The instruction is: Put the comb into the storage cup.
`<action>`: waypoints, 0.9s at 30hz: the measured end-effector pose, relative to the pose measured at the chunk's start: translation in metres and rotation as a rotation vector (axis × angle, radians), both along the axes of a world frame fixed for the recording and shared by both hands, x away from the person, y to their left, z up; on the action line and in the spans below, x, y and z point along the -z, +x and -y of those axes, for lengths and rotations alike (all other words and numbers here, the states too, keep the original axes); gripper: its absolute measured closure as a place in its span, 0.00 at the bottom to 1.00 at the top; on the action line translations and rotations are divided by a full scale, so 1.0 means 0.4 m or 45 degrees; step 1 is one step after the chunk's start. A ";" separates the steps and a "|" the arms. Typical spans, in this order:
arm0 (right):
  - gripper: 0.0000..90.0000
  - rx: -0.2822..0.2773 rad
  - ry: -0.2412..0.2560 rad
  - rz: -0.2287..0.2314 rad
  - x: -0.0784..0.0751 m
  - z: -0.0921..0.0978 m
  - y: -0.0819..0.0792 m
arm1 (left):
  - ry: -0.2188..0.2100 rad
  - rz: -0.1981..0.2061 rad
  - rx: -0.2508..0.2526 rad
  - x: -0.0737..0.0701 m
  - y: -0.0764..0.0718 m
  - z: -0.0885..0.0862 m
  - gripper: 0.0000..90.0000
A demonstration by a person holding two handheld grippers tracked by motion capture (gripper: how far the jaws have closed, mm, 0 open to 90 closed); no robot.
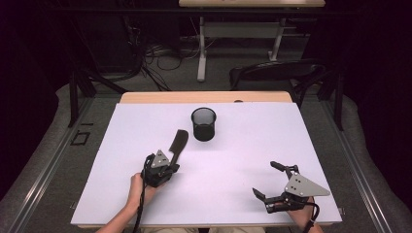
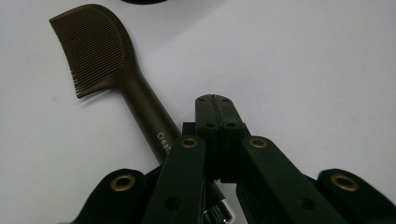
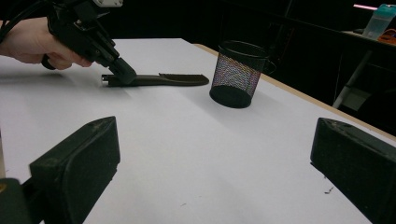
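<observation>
A dark brown comb (image 1: 179, 143) lies flat on the white table (image 1: 243, 145), its teeth end pointing toward a black mesh cup (image 1: 203, 124) that stands upright just beyond it. My left gripper (image 1: 173, 167) is shut, its tip down at the comb's handle end. In the left gripper view the two jaws (image 2: 212, 100) meet with nothing between them, and the comb (image 2: 98, 51) runs beside and under them on the left. My right gripper (image 1: 266, 179) stands wide open near the table's front right. Its view shows the comb (image 3: 163, 79), the cup (image 3: 236, 74) and the left gripper (image 3: 125, 74) ahead.
A wooden strip (image 1: 204, 97) edges the table's far side. Behind it stand a black chair (image 1: 277, 73) and a desk's white legs (image 1: 201, 48) among floor cables. Bare white surface lies between the two grippers and to the cup's right.
</observation>
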State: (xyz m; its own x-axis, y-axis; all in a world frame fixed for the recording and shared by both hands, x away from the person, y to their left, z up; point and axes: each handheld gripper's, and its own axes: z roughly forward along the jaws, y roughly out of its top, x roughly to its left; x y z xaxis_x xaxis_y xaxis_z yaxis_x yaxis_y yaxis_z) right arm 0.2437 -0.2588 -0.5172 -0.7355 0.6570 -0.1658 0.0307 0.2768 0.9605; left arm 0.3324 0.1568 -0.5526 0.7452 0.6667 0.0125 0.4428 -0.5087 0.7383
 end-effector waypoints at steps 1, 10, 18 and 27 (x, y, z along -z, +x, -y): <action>0.01 0.001 0.001 0.000 0.000 0.000 0.000 | 0.006 -0.003 -0.008 0.000 -0.001 0.000 1.00; 0.01 0.001 0.002 0.001 0.000 0.000 0.000 | 0.024 -0.016 -0.031 0.005 0.000 -0.005 1.00; 0.01 0.003 -0.002 -0.002 0.000 0.000 -0.001 | 0.030 -0.017 -0.043 0.007 0.002 -0.008 1.00; 0.01 0.002 0.001 0.003 0.000 0.000 0.000 | 0.038 -0.022 -0.051 0.007 0.002 -0.011 1.00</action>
State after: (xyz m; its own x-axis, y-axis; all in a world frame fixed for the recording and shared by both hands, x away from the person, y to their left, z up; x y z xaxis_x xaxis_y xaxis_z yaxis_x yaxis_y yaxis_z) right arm 0.2436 -0.2588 -0.5172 -0.7342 0.6581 -0.1668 0.0287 0.2756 0.9608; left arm 0.3332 0.1611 -0.5552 0.7181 0.6956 0.0205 0.4757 -0.5121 0.7152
